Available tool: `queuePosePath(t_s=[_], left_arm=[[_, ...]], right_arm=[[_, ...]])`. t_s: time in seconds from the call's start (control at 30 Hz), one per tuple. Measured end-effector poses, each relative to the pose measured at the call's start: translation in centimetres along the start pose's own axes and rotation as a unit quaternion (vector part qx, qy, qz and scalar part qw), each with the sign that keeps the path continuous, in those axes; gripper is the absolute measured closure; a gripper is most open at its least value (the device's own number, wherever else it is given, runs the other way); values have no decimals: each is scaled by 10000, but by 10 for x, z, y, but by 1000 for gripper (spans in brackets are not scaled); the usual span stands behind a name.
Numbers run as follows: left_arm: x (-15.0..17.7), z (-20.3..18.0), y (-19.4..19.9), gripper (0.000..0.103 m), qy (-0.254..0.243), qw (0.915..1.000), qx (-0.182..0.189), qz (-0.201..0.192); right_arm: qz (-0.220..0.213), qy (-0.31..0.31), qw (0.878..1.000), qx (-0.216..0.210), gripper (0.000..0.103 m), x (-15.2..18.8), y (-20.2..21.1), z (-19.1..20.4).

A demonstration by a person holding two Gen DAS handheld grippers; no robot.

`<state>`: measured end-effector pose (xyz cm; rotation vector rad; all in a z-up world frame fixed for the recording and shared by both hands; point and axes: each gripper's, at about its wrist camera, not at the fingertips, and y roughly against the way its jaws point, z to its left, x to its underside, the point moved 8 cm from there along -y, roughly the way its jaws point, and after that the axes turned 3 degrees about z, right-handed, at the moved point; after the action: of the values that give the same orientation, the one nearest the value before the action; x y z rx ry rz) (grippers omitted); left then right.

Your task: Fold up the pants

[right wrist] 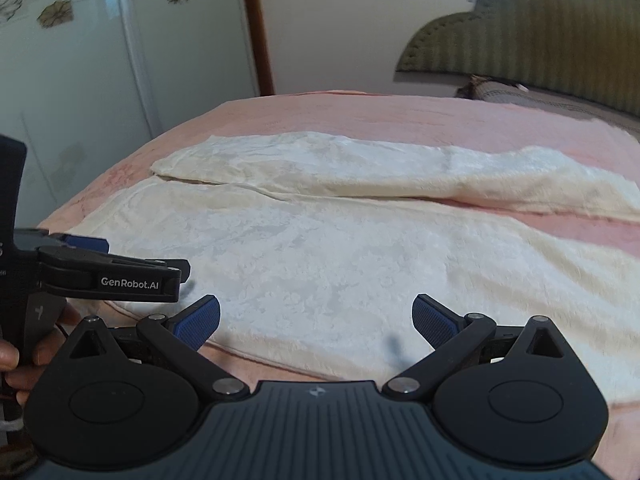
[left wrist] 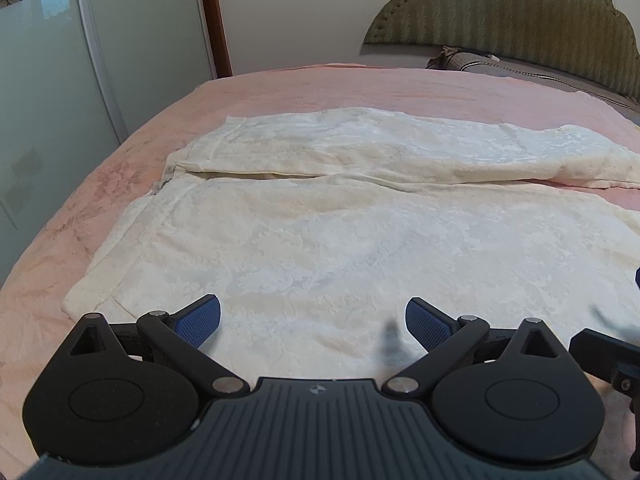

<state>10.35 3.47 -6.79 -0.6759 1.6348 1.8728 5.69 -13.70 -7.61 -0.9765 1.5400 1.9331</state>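
Both left gripper (left wrist: 313,321) and right gripper (right wrist: 316,322) gape wide over cream pants (left wrist: 320,232); pink bedspread (left wrist: 280,84) beneath.

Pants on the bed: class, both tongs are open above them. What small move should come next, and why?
Probably lower both open tongs, left and right, onto the near edge of the cream pants and close. The pants lie flat on the pink bedspread, legs side by side, nothing gripped yet.
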Motion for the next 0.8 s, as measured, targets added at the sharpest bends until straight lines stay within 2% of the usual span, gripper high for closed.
queuePosePath(t_s=[0.17, 0.4, 0.47, 0.6, 0.7, 0.8], left_arm=[[-8, 4, -12, 2, 50, 10000, -1, 82], [-25, 13, -33, 2, 116, 9998, -49, 131], [-30, 18, -39, 2, 183, 9997, -55, 165], [-41, 28, -51, 2, 297, 9993, -99, 218], [-46, 36, -58, 2, 340, 9990, -158, 229], [-49, 45, -65, 2, 337, 9988, -230, 264]], right_arm=[[-14, 592, 9982, 91, 0, -20, -10, 5], [-273, 897, 9953, 237, 0, -60, -33, -6], [-213, 940, 9952, 168, 0, -74, -47, -10], [-55, 1080, 9941, -123, 1, -106, -81, -17], [-235, 1085, 9925, -517, 1, -135, -100, -17], [-462, 1252, 9853, -1064, 1, -165, -123, -11]])
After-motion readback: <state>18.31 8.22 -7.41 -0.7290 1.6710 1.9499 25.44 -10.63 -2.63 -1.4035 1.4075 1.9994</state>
